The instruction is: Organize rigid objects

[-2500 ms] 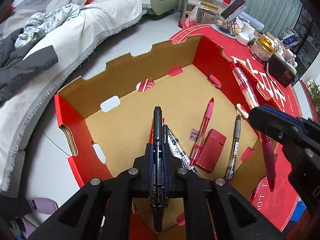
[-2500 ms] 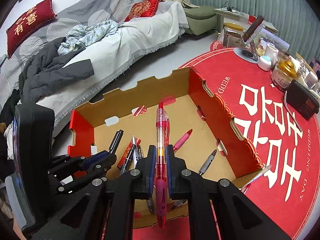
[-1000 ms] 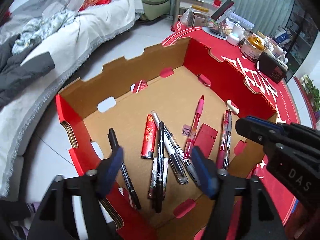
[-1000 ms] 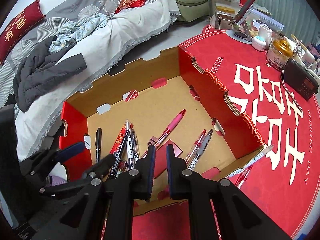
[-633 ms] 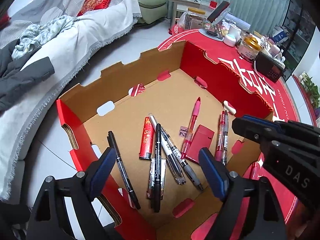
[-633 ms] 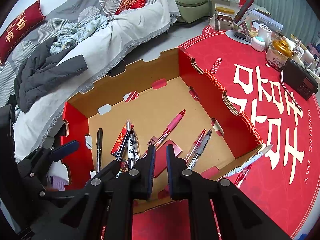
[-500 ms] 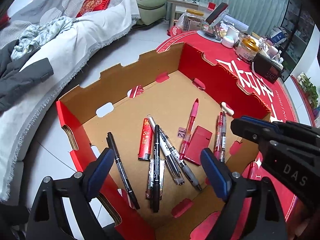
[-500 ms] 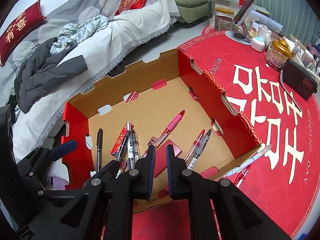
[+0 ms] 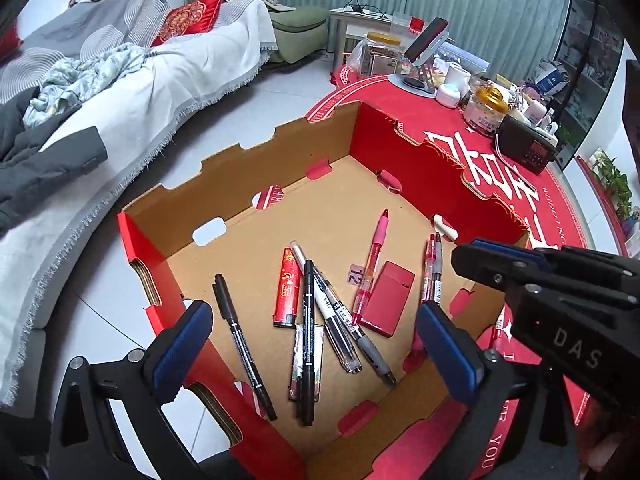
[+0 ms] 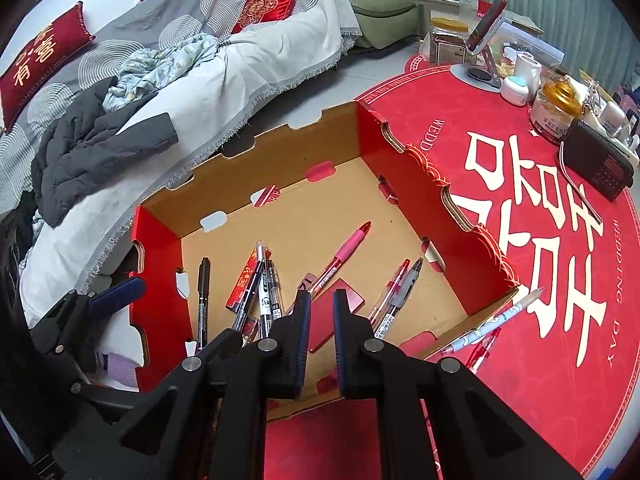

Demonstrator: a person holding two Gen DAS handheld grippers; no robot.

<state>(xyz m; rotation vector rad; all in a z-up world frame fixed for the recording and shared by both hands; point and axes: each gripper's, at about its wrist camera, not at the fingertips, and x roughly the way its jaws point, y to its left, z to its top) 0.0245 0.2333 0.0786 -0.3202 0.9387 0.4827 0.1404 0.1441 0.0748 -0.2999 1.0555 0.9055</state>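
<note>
A red cardboard box (image 9: 420, 184) with a brown floor holds several pens. A black marker (image 9: 308, 332), a thin black pen (image 9: 240, 344), a red tube (image 9: 289, 292), a pink pen (image 9: 374, 256) and a flat red case (image 9: 386, 300) lie in it. My left gripper (image 9: 312, 314) hovers above the near part of the box, jaws opening wide, gripping nothing. My right gripper (image 10: 322, 312) hangs over the box's near edge (image 10: 400, 184), shut and empty. Outside the box, a white pen (image 10: 500, 316) and a red pen (image 10: 484, 348) lie on the cloth.
The box sits at the edge of a round table with a red cloth (image 10: 560, 280). A black radio (image 10: 600, 160), jars and a phone stand (image 10: 486, 20) crowd the far side. A sofa with clothes (image 10: 200, 80) stands to the left, beyond grey floor.
The left gripper's jaws have spread wider over the last second. The black marker it held before lies in the box, as does the right gripper's red pen. The right gripper has kept still.
</note>
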